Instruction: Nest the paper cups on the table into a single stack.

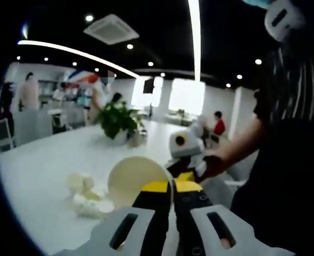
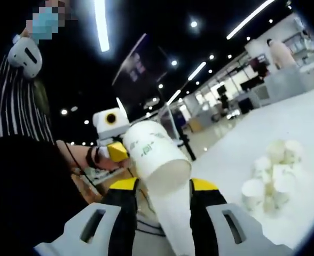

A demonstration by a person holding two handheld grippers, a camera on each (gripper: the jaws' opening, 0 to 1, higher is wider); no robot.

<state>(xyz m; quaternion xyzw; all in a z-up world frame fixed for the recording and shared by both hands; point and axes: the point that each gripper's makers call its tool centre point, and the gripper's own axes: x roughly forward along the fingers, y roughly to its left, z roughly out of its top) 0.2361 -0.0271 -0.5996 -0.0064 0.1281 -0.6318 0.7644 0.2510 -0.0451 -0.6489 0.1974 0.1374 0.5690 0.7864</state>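
Both grippers are clamped on cups held in the air: the left gripper pinches a paper cup's rim, the right gripper grips a cup stack, mid-nesting, so next calls for seating them, then fetching from the table's pile

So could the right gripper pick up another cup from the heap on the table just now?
Probably not: the right gripper already clamps a paper cup, so its jaws are full, though nothing blocks the heap of cups.
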